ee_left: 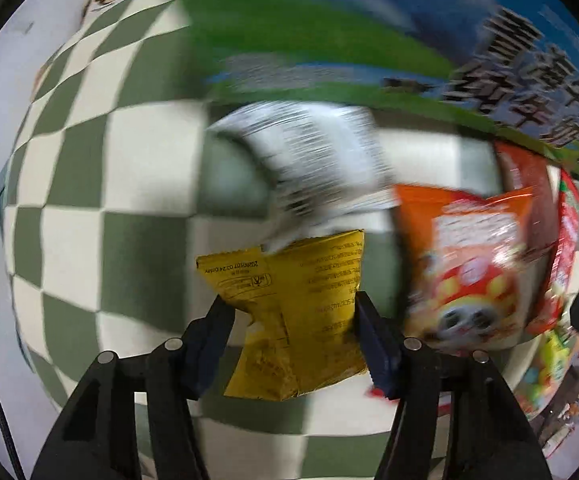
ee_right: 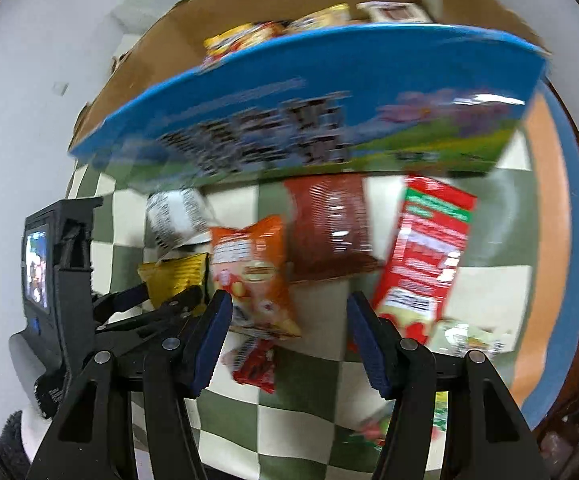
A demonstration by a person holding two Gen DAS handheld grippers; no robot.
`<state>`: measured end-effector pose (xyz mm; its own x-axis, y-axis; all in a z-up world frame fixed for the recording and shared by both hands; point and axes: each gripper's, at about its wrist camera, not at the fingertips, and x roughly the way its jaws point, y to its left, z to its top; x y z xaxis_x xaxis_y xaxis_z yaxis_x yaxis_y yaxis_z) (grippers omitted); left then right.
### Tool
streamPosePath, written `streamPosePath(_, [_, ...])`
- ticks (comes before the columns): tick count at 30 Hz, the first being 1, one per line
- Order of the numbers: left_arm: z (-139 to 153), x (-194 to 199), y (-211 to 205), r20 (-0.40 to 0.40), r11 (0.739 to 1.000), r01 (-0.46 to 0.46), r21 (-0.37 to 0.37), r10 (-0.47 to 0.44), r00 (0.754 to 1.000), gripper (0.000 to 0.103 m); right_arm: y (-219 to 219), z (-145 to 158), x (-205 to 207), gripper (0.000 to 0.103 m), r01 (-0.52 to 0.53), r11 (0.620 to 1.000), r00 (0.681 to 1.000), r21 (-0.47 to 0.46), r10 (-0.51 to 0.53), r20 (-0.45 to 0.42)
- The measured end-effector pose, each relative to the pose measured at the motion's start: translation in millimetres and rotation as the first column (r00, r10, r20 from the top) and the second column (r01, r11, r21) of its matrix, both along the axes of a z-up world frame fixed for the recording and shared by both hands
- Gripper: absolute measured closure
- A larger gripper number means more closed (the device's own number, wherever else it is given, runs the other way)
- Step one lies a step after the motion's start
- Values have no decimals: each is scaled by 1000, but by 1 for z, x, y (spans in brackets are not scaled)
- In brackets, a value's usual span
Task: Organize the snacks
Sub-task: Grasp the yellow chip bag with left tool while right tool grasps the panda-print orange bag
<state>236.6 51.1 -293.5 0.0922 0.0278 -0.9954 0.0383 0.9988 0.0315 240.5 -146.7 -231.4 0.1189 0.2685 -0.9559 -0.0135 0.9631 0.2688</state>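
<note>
A green-and-white checked tablecloth [ee_left: 101, 168] is spread under everything. At its far side a large cardboard box [ee_right: 329, 120] with a blue printed front is seen, with several snack packs [ee_right: 249, 36] inside it. In front of the box, loose snacks are scattered on the cloth: a red carton [ee_right: 425, 256], a dark red bag [ee_right: 329, 228], an orange bag [ee_right: 253, 272], a white packet [ee_right: 177, 216] and a yellow bag [ee_left: 305, 312].

The yellow bag is pinched between the fingers of the left gripper [ee_left: 295, 320], its sides creased by the pads. The right gripper [ee_right: 289, 328] is held half spread above the lower end of the orange bag and a small red wrapper [ee_right: 255, 366]; no contact by its pads can be made out.
</note>
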Motion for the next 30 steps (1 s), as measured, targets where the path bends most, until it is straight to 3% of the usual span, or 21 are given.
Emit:
streamPosePath(4, [-4,-11,41,-16,996,-90,-2,90,996,45,34,-16,9,39,-52,998,999,-39,52,-2])
streamPosePath(8, [-19,-12,61,-72,985,-163,-59,159,985,40,67,-49,20,39,-106,987,993,-122,98,-64])
streamPosePath(13, [-33,-11,60,-76,985,-167,-36,164,983,40,85,-79,27,37,-125,976,990,-181,110,-92])
streamPosePath(17, [-28,-19,50,-51,986,-163,-30,162,986,43,89,-81,26,39,-139,970,989,-198,128,-71])
streamPosePath(20, [-22,-27,42,-23,987,-160,-21,159,987,49,95,-81,18,49,-161,966,987,-204,155,-42])
streamPosePath(25, [-3,-43,41,14,989,-140,-47,141,990,51,81,-60,-1,54,-145,981,989,-129,146,-6])
streamPosePath(30, [35,-61,23,63,989,-94,-110,102,993,51,65,-28,-12,55,-133,990,990,-48,134,36])
